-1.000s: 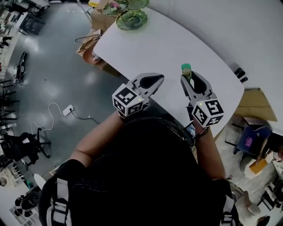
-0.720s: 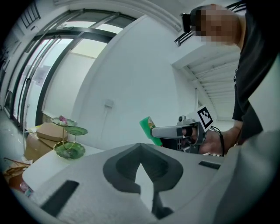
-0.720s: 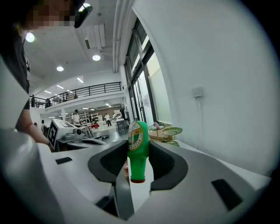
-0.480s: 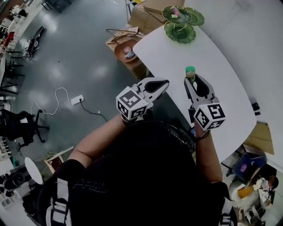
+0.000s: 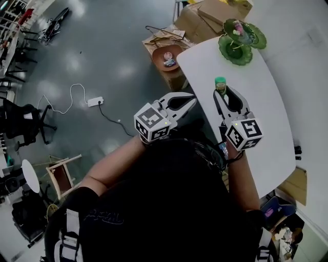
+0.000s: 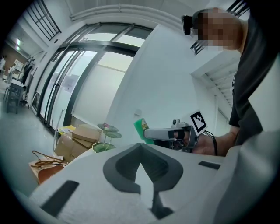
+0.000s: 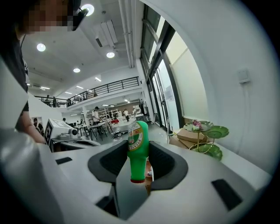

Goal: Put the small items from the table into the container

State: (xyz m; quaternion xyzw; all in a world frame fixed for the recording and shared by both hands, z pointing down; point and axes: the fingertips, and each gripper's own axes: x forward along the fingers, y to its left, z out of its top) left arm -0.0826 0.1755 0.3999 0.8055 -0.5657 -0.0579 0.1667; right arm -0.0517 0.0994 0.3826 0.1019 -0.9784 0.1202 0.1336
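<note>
Green bottle (image 7: pixel 138 151); green tiered stand (image 5: pixel 230 53); white table (image 5: pixel 256 102); grey floor (image 5: pixel 102 61).

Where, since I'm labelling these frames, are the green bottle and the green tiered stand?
green bottle (image 7: pixel 137 164), right gripper view, on its neck
green tiered stand (image 5: pixel 227 50), head view, on the lower dish's rim

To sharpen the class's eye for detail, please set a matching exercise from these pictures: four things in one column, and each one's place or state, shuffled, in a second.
Things
1. green bottle
2. left gripper
3. green tiered stand
4. cardboard boxes

Places or states
A. on the floor past the table
B. jaws shut, nothing in them
C. at the table's far end
D. between the right gripper's jaws

Pairs: 1-D, 2-B, 3-C, 4-A
</note>
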